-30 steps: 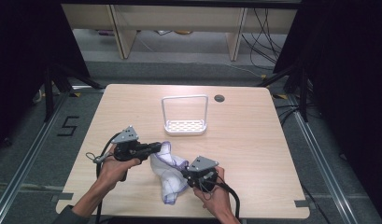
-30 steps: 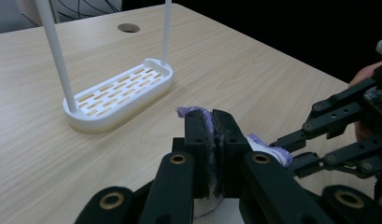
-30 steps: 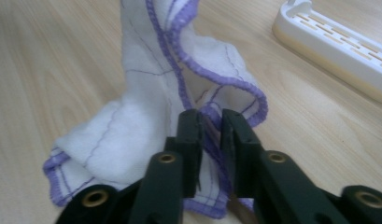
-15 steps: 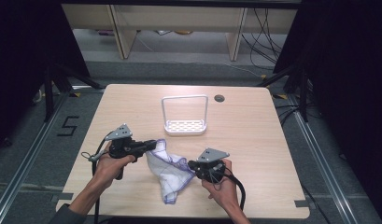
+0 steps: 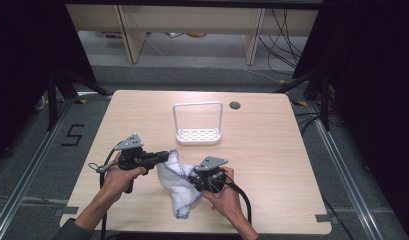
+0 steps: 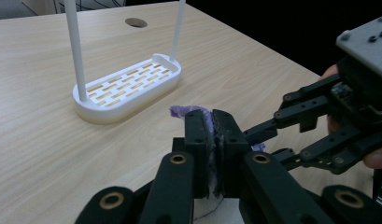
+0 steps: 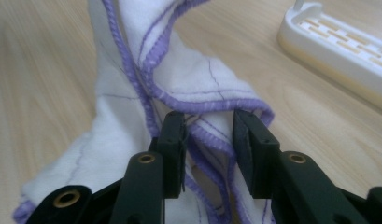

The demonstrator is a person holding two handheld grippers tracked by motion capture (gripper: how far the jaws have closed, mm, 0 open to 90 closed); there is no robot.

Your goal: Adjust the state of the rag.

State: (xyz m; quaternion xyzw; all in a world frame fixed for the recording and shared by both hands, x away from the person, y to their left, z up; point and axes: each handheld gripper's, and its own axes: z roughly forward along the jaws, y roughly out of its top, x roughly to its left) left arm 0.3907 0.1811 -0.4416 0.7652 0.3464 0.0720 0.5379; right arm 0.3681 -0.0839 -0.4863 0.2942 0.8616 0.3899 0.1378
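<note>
A white cloth [image 5: 178,186] with purple stitched edges lies on the wooden table [image 5: 272,150] between my two grippers. My left gripper [image 5: 163,155] is shut on the cloth's upper corner; in the left gripper view the purple hem [image 6: 191,111] sticks out above its closed jaws. My right gripper [image 5: 193,178] sits at the cloth's right side. Its jaws have just been opening, and a fold of the cloth [image 7: 207,100] lies loose between the parted pads [image 7: 175,135] without being pressed.
A white slotted rack [image 5: 198,134] with a tall wire hoop stands at the table's middle, just beyond the cloth; it also shows as the rack [image 6: 128,86] and its rim [image 7: 338,42]. A round cable hole [image 5: 235,105] lies behind it. The table's front edge is near the hands.
The bunched cloth has been drawn out flatter between the grippers. The right gripper shifted sideways along the cloth and its jaws parted. The left gripper stayed almost still, gripping the corner.
</note>
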